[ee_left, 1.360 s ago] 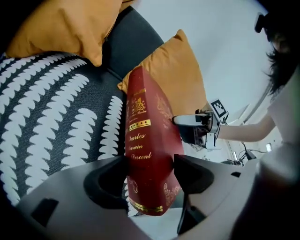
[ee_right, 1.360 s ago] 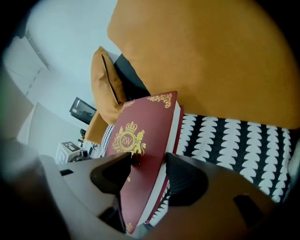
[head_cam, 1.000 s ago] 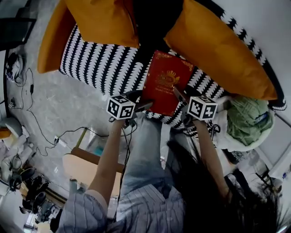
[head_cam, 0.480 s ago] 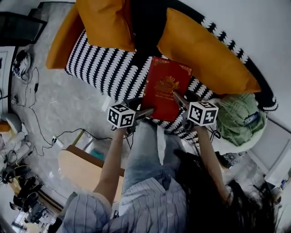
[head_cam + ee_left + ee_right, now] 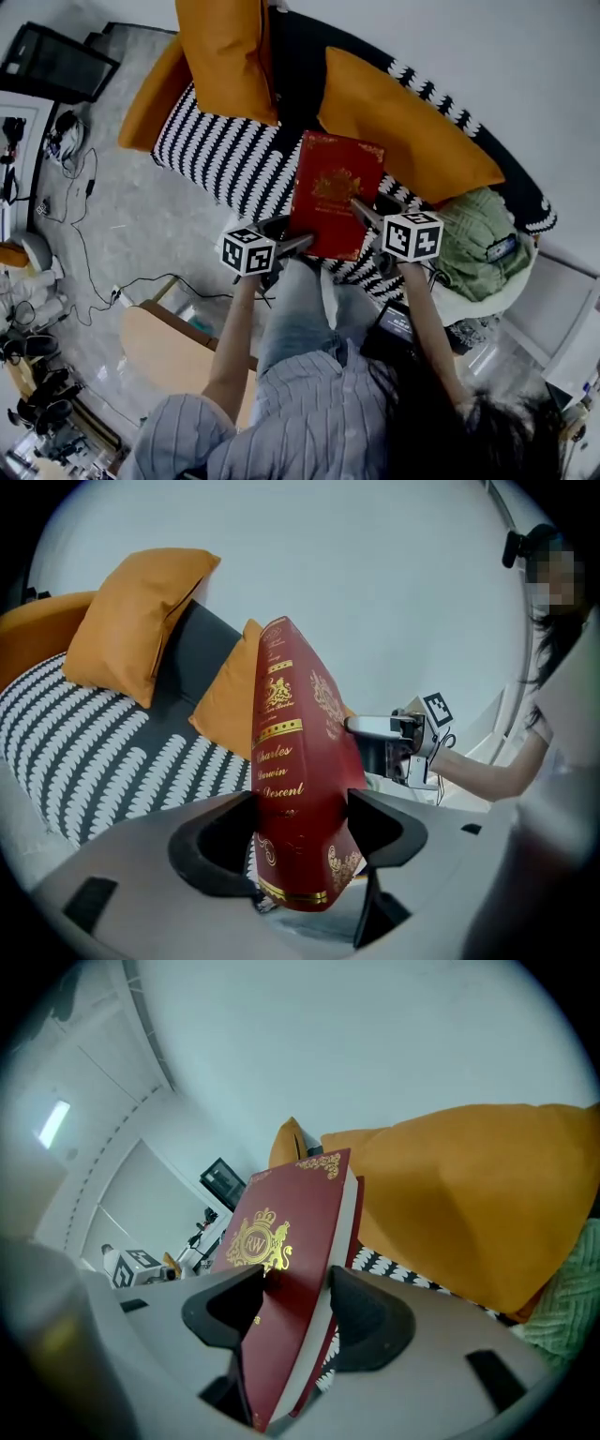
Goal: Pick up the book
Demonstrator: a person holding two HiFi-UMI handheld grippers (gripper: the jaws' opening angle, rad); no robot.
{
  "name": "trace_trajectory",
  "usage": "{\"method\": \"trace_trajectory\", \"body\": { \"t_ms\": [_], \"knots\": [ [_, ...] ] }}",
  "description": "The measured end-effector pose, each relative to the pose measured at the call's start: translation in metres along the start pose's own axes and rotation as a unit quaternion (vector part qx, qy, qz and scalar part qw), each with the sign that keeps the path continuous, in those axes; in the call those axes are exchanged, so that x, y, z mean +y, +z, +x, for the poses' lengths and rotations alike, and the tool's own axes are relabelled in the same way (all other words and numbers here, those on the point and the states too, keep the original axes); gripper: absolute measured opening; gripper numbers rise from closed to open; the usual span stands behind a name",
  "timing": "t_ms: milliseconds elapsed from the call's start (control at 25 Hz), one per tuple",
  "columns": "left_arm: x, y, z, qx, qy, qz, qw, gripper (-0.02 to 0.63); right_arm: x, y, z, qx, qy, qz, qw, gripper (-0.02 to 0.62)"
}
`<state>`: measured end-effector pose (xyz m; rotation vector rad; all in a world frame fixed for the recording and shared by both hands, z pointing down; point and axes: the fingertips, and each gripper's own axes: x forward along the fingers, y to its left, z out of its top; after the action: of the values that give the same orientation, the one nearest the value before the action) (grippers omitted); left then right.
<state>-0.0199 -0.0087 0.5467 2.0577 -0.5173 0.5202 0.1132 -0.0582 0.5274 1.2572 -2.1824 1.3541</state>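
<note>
Patterned sofa (image 5: 216,150) and orange cushions (image 5: 403,122) frame a red book (image 5: 328,192) held above the seat, the left gripper (image 5: 295,232) clamped on its spine edge, the right gripper (image 5: 370,208) on its page edge. Level, matched grips should prevent twisting. Open air lies above, while cushions crowd behind.

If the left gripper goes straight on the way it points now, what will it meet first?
The left gripper is clamped on the red book. Beyond the book, the line probably ends on the orange cushion directly behind it, though depth is hard to judge.
</note>
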Motion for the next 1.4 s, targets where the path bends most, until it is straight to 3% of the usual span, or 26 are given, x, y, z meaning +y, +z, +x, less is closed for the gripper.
{"method": "trace_trajectory", "body": {
  "t_ms": [320,560,1400],
  "knots": [
    [-0.052,0.009,-0.034,-0.066,0.021,-0.005,0.9976,0.324,0.040,0.021,-0.043,-0.017,0.034,-0.039,0.999,0.235],
    [-0.085,0.002,-0.048,-0.089,0.034,-0.004,0.9954,0.324,0.059,0.022,-0.073,-0.021,0.044,-0.068,0.996,0.233],
    [-0.128,-0.061,-0.098,-0.146,0.078,-0.044,0.9852,0.324,0.111,-0.029,-0.099,0.003,0.095,-0.088,0.992,0.233]
  ]
}}
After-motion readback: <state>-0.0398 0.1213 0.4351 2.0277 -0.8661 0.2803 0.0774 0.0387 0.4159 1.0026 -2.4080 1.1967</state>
